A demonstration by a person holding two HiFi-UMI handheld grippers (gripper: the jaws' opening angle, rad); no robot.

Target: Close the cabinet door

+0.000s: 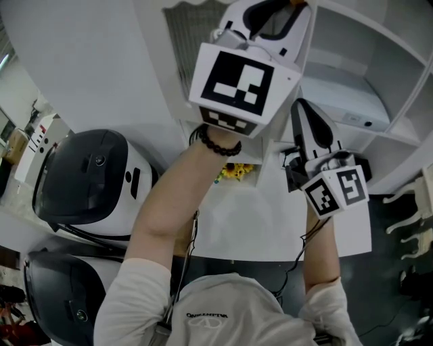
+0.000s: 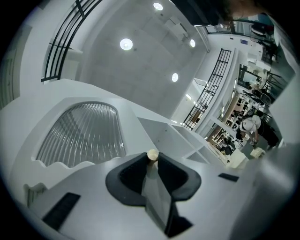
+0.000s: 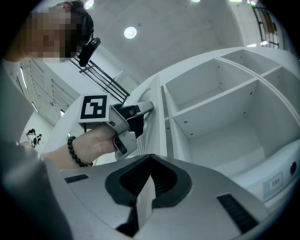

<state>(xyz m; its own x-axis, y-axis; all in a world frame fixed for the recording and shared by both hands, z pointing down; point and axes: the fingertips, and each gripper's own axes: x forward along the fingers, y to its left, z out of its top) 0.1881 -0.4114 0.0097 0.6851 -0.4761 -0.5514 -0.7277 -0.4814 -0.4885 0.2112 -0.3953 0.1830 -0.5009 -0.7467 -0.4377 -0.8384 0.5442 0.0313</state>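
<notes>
Looking down from the head view, both arms reach up to a white cabinet (image 1: pixel 379 74). Its cabinet door (image 1: pixel 181 40), a white frame round a ribbed pane, stands swung out to the left of the open shelves. The left gripper (image 1: pixel 270 17) is up at the door's free edge, presumably because the handle sits there. The right gripper (image 1: pixel 302 111) hangs lower, just before the shelves, touching nothing I can see. Two dark-topped cookers (image 1: pixel 88 179) sit low at the left, well apart from the work.

From the left gripper view, the jaws pinch a small cream knob (image 2: pixel 153 154) at their very tips. The ribbed pane lies off to the left and the cabinet's compartments lie beyond. That hold looks chosen so the door can be swung by its knob rather than shoved on the glass.

From the right gripper view, the right jaws are pressed together with nothing between them, so this tool seems to be kept spare. Every compartment visible here is bare, with nothing on any shelf to foul the door as it comes round. The door is plainly ajar, and the closing is not yet done.
</notes>
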